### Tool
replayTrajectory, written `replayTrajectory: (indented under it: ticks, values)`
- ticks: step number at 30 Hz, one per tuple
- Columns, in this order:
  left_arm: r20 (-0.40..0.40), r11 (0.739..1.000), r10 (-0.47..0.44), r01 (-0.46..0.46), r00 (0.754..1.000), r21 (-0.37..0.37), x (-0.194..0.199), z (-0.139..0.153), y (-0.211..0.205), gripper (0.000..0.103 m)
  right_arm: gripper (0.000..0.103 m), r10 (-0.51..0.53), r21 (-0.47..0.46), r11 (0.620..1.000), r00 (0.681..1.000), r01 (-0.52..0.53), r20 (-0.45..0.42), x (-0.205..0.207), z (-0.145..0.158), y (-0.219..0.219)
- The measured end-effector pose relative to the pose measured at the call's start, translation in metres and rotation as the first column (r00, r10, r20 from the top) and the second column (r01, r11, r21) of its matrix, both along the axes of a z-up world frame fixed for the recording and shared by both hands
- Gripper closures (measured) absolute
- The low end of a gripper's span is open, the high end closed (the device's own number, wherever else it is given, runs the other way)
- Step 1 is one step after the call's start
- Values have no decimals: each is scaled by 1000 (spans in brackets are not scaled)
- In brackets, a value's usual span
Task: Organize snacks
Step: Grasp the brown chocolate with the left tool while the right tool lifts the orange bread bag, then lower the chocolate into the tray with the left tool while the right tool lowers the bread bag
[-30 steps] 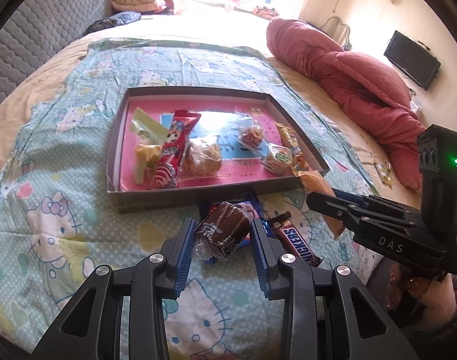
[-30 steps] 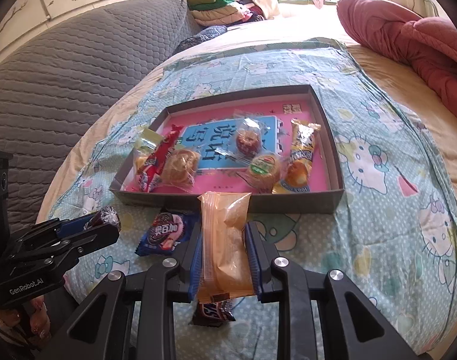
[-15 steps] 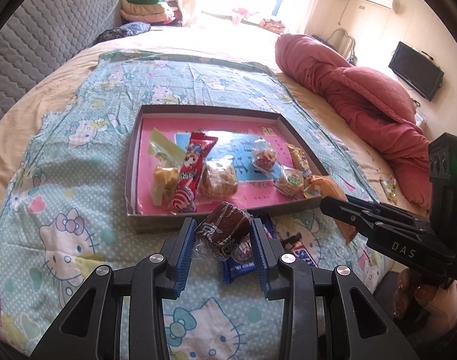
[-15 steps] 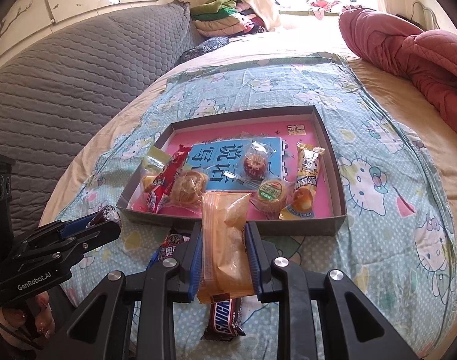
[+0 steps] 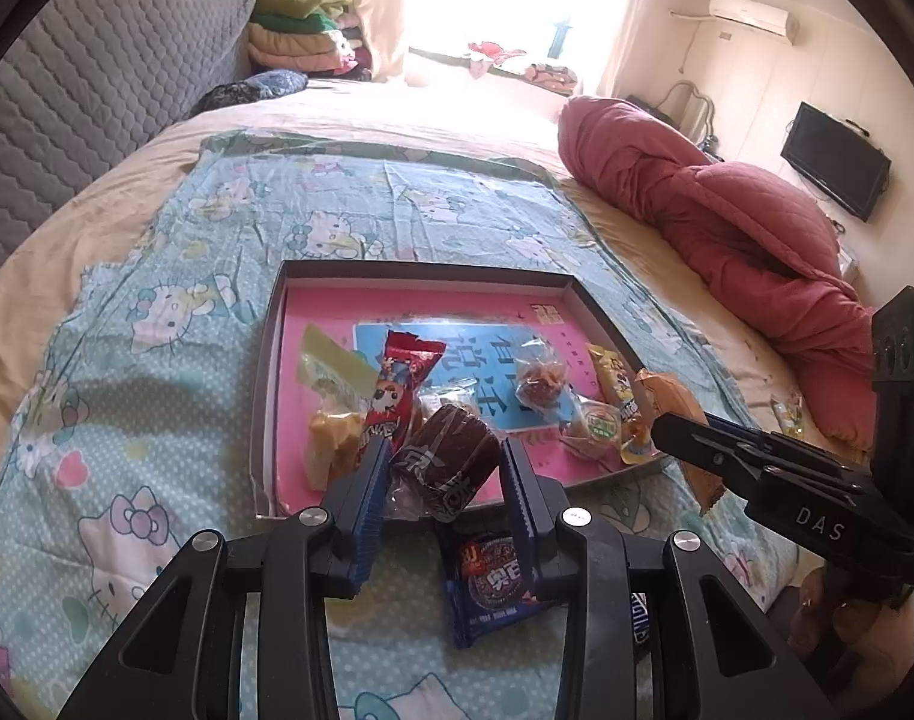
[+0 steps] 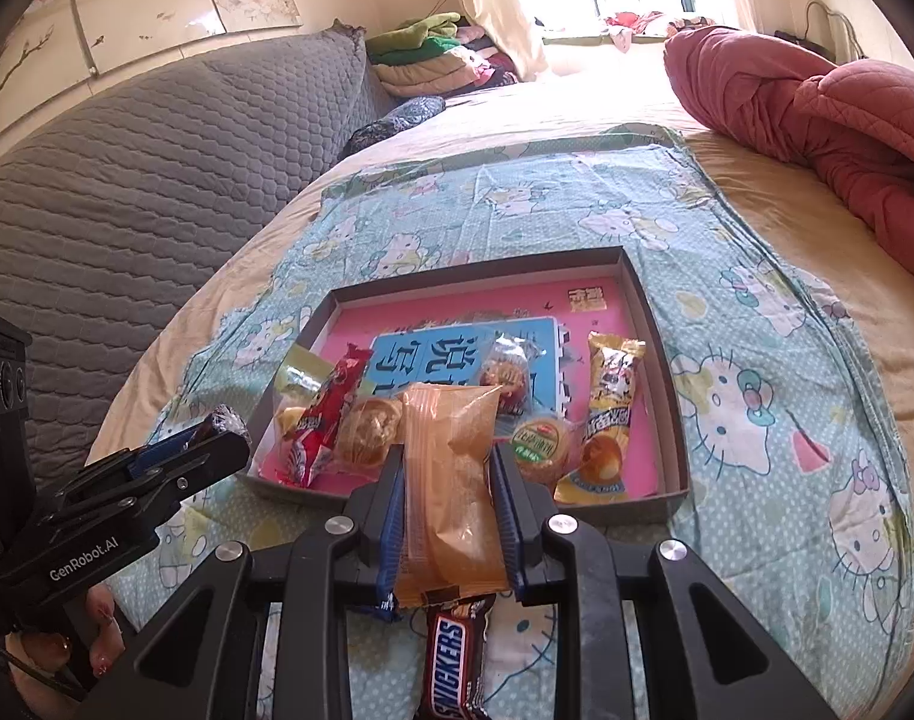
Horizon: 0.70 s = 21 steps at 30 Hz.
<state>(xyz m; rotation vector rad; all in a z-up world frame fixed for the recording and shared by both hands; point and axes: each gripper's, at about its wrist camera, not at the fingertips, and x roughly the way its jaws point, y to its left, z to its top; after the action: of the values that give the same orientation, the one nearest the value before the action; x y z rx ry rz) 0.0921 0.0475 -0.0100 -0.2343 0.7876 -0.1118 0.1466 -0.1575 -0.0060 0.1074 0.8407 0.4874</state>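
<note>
The right gripper [image 6: 447, 480] clamped an orange snack packet [image 6: 450, 492] upright above the near wall of the pink-floored tray [image 6: 655, 504]. A Snickers bar [image 6: 453, 660] lay on the Hello Kitty sheet [image 6: 757, 420] beneath it. At left, the left gripper [image 6: 216, 450] pinched a dark wrapped cake [image 6: 224, 420].

We hold a brown wrapped cake [image 5: 450, 463] at the near edge of the shallow pink-lined tray [image 6: 661, 324] and an orange packet [image 6: 450, 486] upright before it. Inside the tray lie a red snack bar [image 6: 327, 414], a yellow cake pack [image 6: 610, 414] and small wrapped pastries [image 6: 541, 447]. A blue cookie pack [image 5: 493, 585] and a Snickers bar [image 6: 453, 657] lie flat just short of the tray.
</note>
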Motion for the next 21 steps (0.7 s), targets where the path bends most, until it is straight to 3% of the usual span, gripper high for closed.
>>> replayTrajectory:
  ticks: [13, 21]
  values:
    - [-48, 996, 48, -51, 998, -71, 34, -26, 23, 65, 76, -26, 2, 1000, 1000, 26, 14, 20, 3, 12]
    - [-58, 997, 21, -26, 998, -76, 45, -36, 17, 65, 76, -33, -18, 999, 999, 33, 11, 27, -1, 19]
